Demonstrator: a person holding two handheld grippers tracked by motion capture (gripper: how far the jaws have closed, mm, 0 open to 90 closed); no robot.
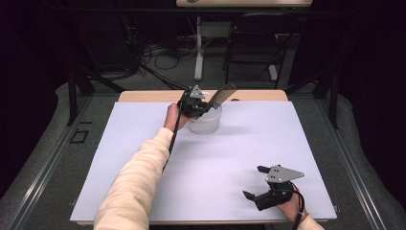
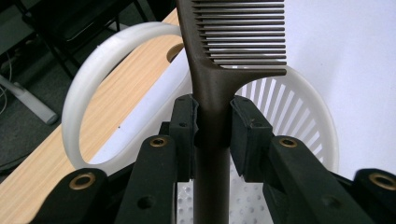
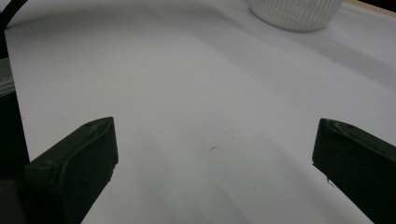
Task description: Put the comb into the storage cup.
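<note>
A dark brown comb [image 2: 219, 70] stands between the jaws of my left gripper [image 2: 213, 128], whose pads press on its handle. The comb [image 1: 221, 96] sticks up and to the right above a white slotted basket [image 1: 206, 123] at the far middle of the table. My left gripper [image 1: 197, 106] hovers over the basket's left rim [image 2: 74, 107]. Near the front right of the white mat my right gripper [image 1: 254, 182] rests open, its jaws wide apart with nothing between them [image 3: 212, 154].
A white mat [image 1: 143, 158] covers most of the table, with a wooden edge [image 1: 143, 96] at the far side. Beyond the table stand a black chair [image 1: 253, 43] and a desk leg [image 1: 198, 48]. The basket's base [image 3: 294, 11] lies far ahead of my right gripper.
</note>
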